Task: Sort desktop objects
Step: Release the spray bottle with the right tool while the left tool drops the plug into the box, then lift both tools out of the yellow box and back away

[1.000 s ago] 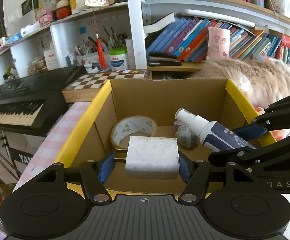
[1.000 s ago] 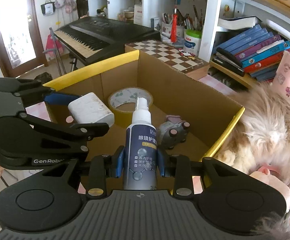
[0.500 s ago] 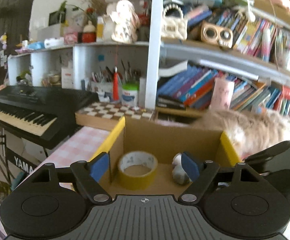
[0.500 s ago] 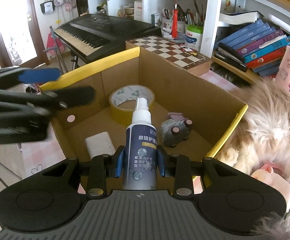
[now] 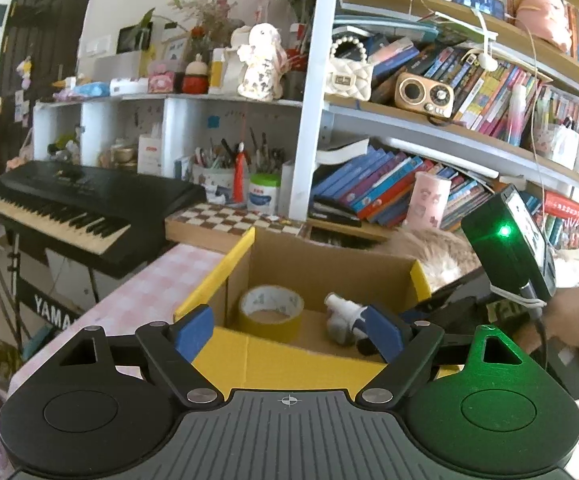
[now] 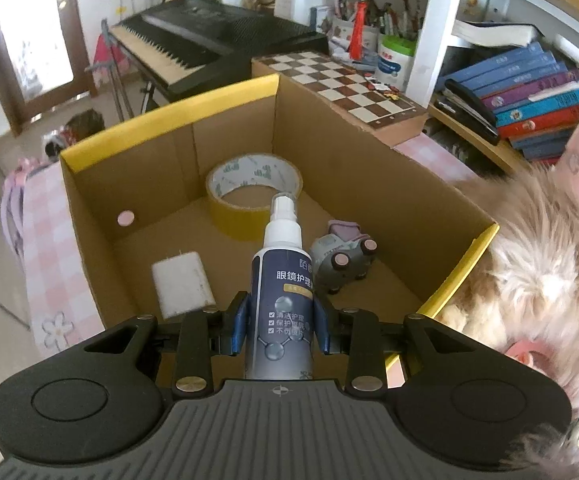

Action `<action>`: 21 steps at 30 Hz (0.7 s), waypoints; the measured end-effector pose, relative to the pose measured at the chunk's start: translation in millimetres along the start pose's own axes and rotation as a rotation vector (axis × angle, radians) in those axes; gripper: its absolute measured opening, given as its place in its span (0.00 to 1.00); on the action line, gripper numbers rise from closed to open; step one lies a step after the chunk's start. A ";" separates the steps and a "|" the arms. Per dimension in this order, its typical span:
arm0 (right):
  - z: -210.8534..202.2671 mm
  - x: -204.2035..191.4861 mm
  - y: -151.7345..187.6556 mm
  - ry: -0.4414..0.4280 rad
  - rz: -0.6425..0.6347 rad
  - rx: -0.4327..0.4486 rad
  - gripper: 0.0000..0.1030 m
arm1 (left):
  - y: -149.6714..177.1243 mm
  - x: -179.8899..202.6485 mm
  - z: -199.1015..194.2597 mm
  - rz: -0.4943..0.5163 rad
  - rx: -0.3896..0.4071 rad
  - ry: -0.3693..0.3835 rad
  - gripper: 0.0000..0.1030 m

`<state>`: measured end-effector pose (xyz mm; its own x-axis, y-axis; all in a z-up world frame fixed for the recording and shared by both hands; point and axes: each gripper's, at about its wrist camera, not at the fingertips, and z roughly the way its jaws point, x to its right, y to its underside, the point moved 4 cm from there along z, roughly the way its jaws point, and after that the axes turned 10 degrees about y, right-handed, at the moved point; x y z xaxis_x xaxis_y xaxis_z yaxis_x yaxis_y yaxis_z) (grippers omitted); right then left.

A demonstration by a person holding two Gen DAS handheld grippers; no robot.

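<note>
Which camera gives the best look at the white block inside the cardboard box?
The right wrist view: the white block lies in plain sight on the floor of the cardboard box. In the left wrist view, the box's yellow near wall hides it completely.

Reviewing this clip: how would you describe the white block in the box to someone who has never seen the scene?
Find the open cardboard box with yellow-edged flaps. On its floor, at the near-left corner, lies the white block, left of the spray bottle held in the right tongs. It is the only plain, flat white rectangle; the tape roll is a ring, and the grey toy is rounded.
</note>
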<state>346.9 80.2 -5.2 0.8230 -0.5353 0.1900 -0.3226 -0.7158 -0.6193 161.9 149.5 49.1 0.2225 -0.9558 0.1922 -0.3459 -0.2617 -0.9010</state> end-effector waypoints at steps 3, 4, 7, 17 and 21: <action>0.7 -2.9 2.0 0.013 -0.039 -0.005 0.29 | 4.7 -3.1 -3.6 -0.015 -0.006 -0.009 0.83; 0.7 -2.7 2.1 0.014 -0.038 -0.006 0.29 | 5.8 -4.4 -4.7 -0.019 -0.006 -0.012 0.83; 0.9 -2.4 1.7 0.019 -0.029 -0.009 0.29 | 7.4 -6.7 -7.1 -0.022 -0.006 -0.016 0.83; -25.0 2.8 0.4 0.038 0.054 0.066 0.39 | 5.2 -8.3 -14.4 -0.008 0.014 -0.010 0.83; -44.7 8.6 3.0 0.064 0.101 0.114 0.42 | 1.2 -7.4 -16.9 0.002 0.037 -0.018 0.89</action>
<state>332.1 53.3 28.6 0.7563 -0.6323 0.1680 -0.3443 -0.6031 -0.7195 144.4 154.0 53.1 0.2388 -0.9536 0.1833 -0.3123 -0.2542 -0.9153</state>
